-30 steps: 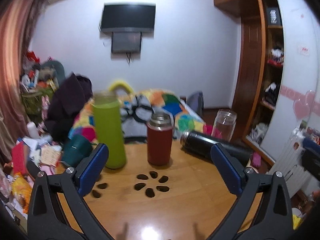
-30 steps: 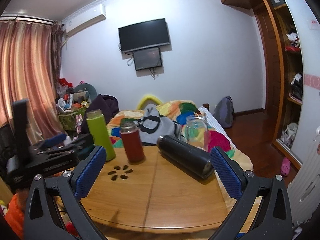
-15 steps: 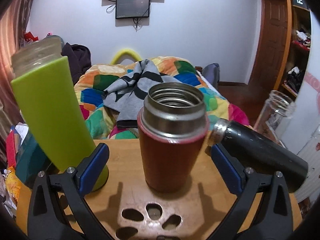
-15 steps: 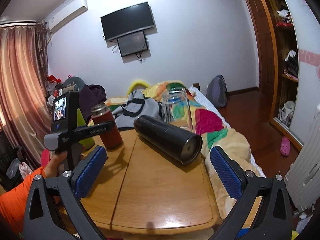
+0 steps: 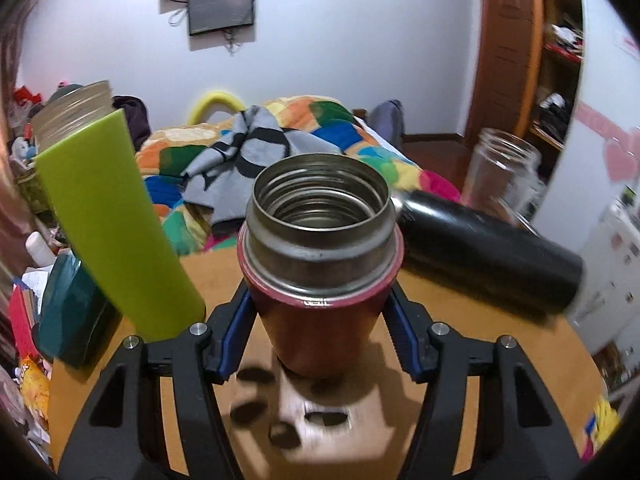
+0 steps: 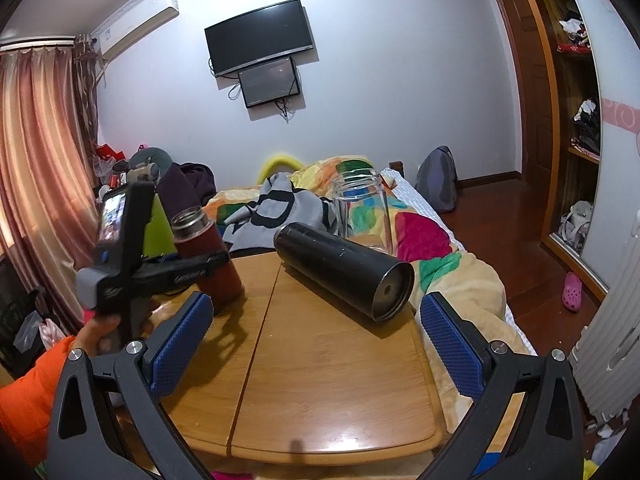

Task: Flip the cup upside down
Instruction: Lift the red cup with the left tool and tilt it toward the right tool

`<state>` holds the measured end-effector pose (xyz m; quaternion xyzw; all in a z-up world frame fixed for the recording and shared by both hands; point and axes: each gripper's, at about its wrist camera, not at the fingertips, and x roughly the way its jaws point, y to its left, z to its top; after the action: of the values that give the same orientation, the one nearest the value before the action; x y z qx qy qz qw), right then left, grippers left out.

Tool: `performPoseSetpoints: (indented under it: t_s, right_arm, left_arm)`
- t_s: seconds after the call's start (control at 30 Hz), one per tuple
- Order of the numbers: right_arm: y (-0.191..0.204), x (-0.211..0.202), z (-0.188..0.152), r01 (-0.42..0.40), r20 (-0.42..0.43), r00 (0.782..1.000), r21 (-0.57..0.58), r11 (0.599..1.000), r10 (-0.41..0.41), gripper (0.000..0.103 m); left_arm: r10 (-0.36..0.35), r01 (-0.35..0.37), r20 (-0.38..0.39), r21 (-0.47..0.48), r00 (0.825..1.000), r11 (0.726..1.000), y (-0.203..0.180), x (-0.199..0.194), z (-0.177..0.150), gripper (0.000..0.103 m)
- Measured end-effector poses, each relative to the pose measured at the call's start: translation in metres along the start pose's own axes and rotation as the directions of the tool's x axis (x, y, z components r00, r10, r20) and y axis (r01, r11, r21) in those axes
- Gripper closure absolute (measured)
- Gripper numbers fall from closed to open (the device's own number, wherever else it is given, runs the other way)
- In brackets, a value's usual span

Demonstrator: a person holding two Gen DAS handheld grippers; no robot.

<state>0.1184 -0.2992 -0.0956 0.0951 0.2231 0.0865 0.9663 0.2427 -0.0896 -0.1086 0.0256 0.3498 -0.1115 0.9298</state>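
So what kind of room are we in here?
Most likely a lived-in bedroom at home. A bed with a colourful patchwork quilt sits just behind the wooden table, a TV hangs on the wall, and a wardrobe with clothes on open shelves stands to the right.

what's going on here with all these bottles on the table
A person holds a set of tongs in each hand. The left tongs are closed around the lower body of the red cup, which stands upright and open-mouthed on the wooden table, not yet flipped. The right tongs hang open over the near edge, holding nothing. A black flask lies on its side; a green bottle and a clear jar stand nearby.
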Motion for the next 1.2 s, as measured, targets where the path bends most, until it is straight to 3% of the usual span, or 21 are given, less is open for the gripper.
performPoseSetpoints:
  t_s: [0.1,0.3,0.53,0.93,1.2]
  right_arm:
    - [0.006,-0.005,-0.001,-0.012,0.006,1.000,-0.009,1.000,0.012,0.000]
    - [0.018,-0.014,-0.004,-0.015,0.018,1.000,-0.036,0.999,0.015,0.000]
    - [0.034,-0.021,-0.008,-0.017,0.017,1.000,-0.069,0.997,0.019,0.000]
    - [0.055,-0.025,-0.014,-0.016,0.029,0.999,-0.137,0.990,0.020,0.000]
    - [0.057,-0.013,-0.023,-0.058,-0.013,0.998,-0.136,0.989,0.057,0.000]
  left_arm:
    - [-0.045,0.045,-0.005,0.012,0.999,0.999,-0.001,-0.023,-0.017,0.042]
    - [-0.069,0.067,0.011,0.103,0.998,0.992,-0.007,-0.074,-0.054,0.042]
    - [-0.145,0.142,0.011,0.133,0.989,0.981,-0.011,-0.101,-0.076,0.042]
    - [-0.147,0.144,0.012,0.128,0.989,0.981,-0.011,-0.099,-0.076,0.042]
    - [-0.159,0.147,0.086,0.128,0.984,0.981,0.004,-0.144,-0.073,0.038]
